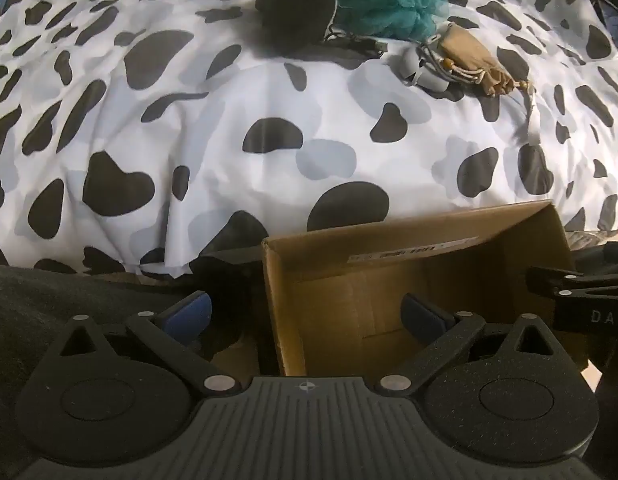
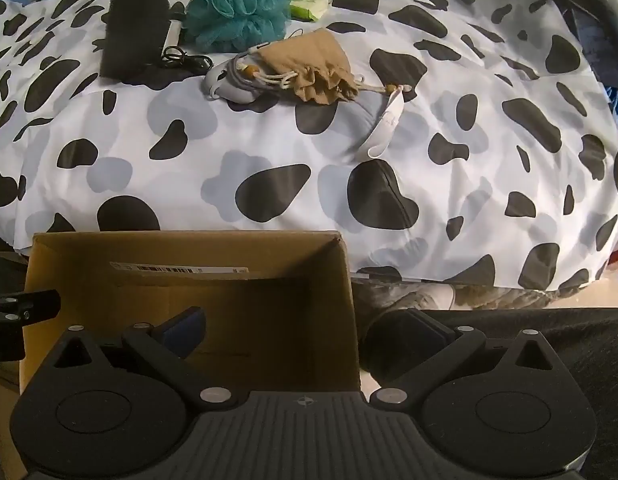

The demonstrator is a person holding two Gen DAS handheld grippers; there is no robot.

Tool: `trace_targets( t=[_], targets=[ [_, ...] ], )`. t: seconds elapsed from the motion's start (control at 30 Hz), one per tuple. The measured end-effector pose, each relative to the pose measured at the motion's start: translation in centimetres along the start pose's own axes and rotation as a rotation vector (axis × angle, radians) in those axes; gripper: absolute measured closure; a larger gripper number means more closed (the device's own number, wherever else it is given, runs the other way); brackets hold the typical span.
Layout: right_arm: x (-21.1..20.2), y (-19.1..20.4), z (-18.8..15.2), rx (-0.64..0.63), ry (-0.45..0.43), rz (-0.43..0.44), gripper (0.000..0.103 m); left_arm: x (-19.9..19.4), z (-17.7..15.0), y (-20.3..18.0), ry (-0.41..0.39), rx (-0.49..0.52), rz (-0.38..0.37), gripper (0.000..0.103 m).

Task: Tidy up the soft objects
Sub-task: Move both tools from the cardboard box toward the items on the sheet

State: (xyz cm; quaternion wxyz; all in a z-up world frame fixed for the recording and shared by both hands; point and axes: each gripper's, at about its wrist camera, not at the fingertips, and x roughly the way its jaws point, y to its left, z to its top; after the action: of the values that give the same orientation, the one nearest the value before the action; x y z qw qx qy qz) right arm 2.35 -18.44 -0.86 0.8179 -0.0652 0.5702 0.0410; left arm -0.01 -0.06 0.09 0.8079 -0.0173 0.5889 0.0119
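We see both claws spread wide and holding nothing — left gripper (image 1: 307, 314) and right gripper (image 2: 305, 326) straddle opposite walls of the cardboard box (image 2: 189, 280), the teal loofah (image 2: 239, 8) and tan pouch (image 2: 309, 64) well ahead on the bedspread (image 2: 309, 168).

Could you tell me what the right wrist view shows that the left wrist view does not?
Only the right wrist view shows the green packet behind the teal loofah and the white strap clearly. Only the left wrist view shows the box's left outer wall. Both show the cardboard box, tan drawstring pouch, black cloth, spotted bedcover, and open, empty left gripper and right gripper.
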Motion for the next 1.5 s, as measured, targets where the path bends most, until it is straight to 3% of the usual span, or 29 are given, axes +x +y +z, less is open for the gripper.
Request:
trace_targets(
  t=[0.67, 0.9, 1.07, 1.33, 1.5],
  targets=[
    [-1.3, -0.9, 0.1, 0.010, -0.015, -0.008, 0.000, 0.5, 1.5, -1.0, 0.010, -0.024, 0.020, 0.000],
    [-1.5, -1.1, 0.2, 0.028, -0.034, 0.030, 0.000, 0.4, 1.3, -0.6, 0.013, -0.072, 0.022, 0.000],
    [-1.0, -1.1, 0.4, 0.056, -0.036, 0.032, 0.000, 0.3, 1.2, -0.8, 0.004, -0.033, 0.001, 0.000],
    [-1.6, -0.9, 1.0, 0.041, -0.136, 0.006, 0.000, 0.3, 0.7, -0.5, 0.002, -0.002, 0.013, 0.000],
    [-2.7, -1.6, 1.6, 0.092, -0.247, 0.028, 0.000, -0.2, 0.9, -0.1, -0.050, -0.007, 0.038, 0.000]
  ],
)
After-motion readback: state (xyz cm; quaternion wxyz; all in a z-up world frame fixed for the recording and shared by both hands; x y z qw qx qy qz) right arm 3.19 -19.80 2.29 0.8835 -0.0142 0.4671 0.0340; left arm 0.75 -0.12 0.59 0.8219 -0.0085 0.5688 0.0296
